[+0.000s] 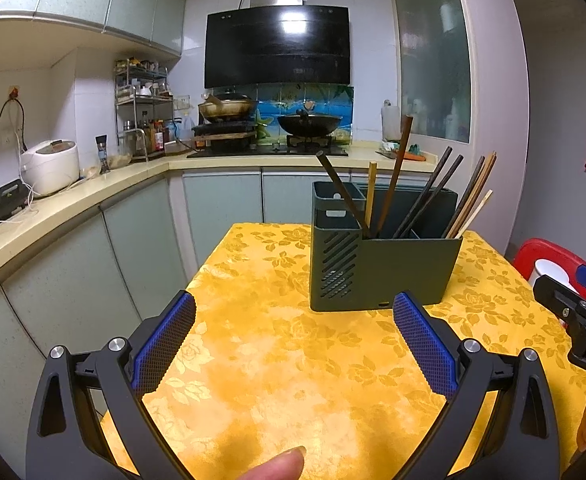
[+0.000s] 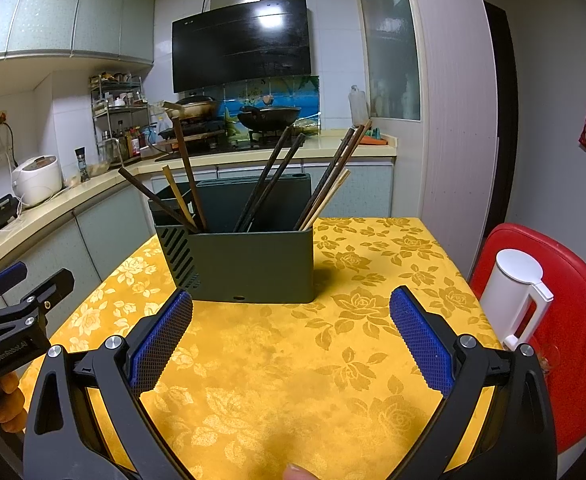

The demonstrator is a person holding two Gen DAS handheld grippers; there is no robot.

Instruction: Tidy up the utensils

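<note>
Left wrist view: the left claw (image 1: 293, 316) is spread wide and empty, low in the frame above the yellow floral worktop (image 1: 277, 380). The dark green utensil holder (image 1: 405, 272) stands right of centre with chopsticks (image 1: 429, 196) leaning in it.

Right wrist view: the right claw (image 2: 291, 312) is likewise released, just below the utensil holder (image 2: 249, 268) at centre. A white kettle (image 2: 513, 296) sits on a red stool (image 2: 573, 340) at right.

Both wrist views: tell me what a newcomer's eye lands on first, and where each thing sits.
First comes the bright yellow floral tablecloth filling the foreground. On it stands the dark green utensil holder at the table's middle, with chopsticks fanning out of its compartments at different angles. Framing each view are open, empty blue-padded tongs, the left tongs and the right tongs, both short of the holder.
</note>
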